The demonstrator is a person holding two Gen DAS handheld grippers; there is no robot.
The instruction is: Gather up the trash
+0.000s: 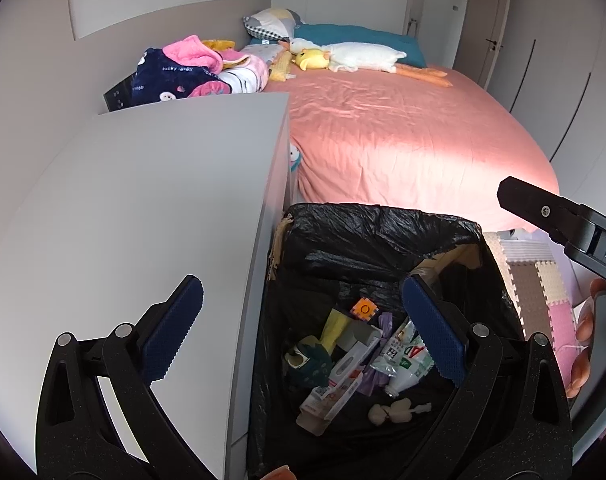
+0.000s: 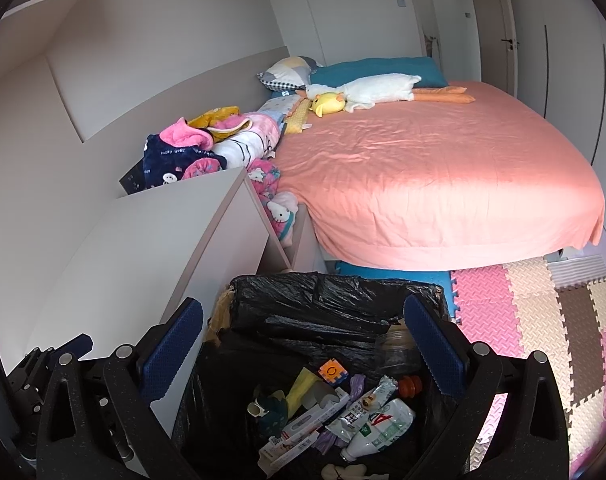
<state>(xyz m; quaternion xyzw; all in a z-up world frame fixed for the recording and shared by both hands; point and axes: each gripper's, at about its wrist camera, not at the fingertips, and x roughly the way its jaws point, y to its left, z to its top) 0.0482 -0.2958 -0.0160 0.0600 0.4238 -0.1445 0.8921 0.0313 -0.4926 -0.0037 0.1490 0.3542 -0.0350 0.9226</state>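
**A:** Beside the bed, what do we have in front of us?

**B:** We hover over a bin lined with a black trash bag (image 1: 367, 240). It stands on the floor between a pale grey cabinet (image 1: 143, 208) and the foam play mat (image 2: 543, 320), just at the foot of the pink bed (image 2: 443, 168).

**A:** And our tongs?

**B:** Our left gripper (image 1: 303, 320) is spread wide and holds nothing. Our right gripper (image 2: 303, 340) is likewise wide open and empty. Both hang above the bag's mouth.

**A:** What is inside?

**B:** Loose rubbish lies at the bottom: a squashed white plastic bottle (image 2: 377, 428), a long flat cardboard box (image 2: 303, 432), a small orange cube (image 2: 331, 372), crumpled wrappers and some yellow paper (image 1: 335, 328).

**A:** How will it handle?

**B:** We judge all of it light. The bottle is slick and rounded, so it could squirt out of the pads; its neck looks the safer hold. The box is stiffer and should pinch well across its narrow edge. The bag itself is thin, soft film, limp and easy to tear, so to lift it we would take a gathered fold at the rim, where it drapes over the bin's edge.
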